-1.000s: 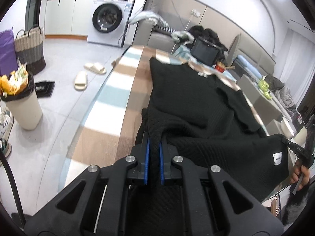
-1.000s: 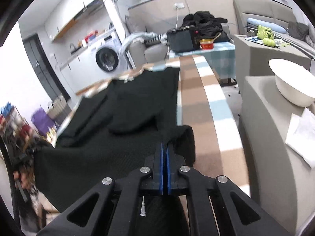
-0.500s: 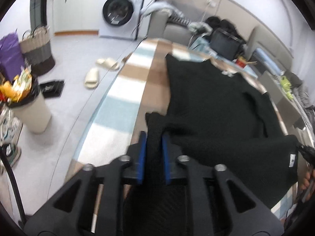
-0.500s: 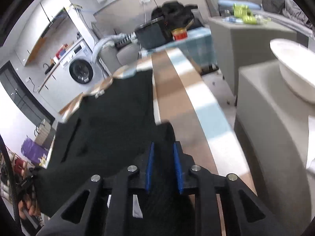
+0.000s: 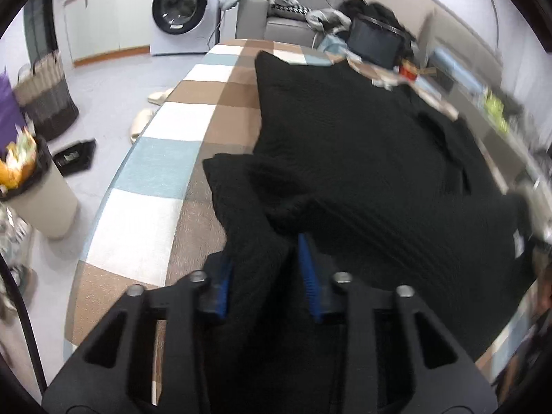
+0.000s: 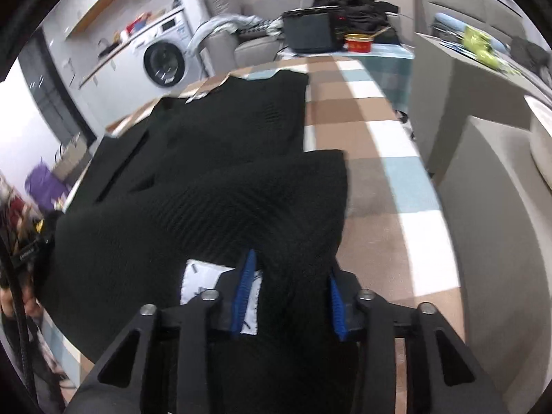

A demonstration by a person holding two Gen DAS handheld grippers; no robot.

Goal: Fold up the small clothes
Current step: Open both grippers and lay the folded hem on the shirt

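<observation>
A black knit sweater (image 5: 345,131) lies flat on the checked tablecloth (image 5: 179,120), its near part folded over the body. My left gripper (image 5: 265,276) stands with its blue pads (image 5: 305,269) apart, and the folded corner lies loosely between them. In the right wrist view the sweater (image 6: 224,145) fills the middle, and a white label (image 6: 207,286) shows at its near edge. My right gripper (image 6: 289,293) has its jaws opening, with a slack fold of cloth between the pads (image 6: 245,286).
A washing machine (image 5: 179,10) and a sofa with clothes (image 5: 293,17) stand at the back. On the floor to the left are a bin (image 5: 34,189), a basket (image 5: 48,103) and slippers (image 5: 141,120). Grey cabinets (image 6: 483,189) flank the table's right side.
Both grippers went from shut on the sweater's corners to open. Both moved forward and down, carrying the near edge over the body of the sweater.
</observation>
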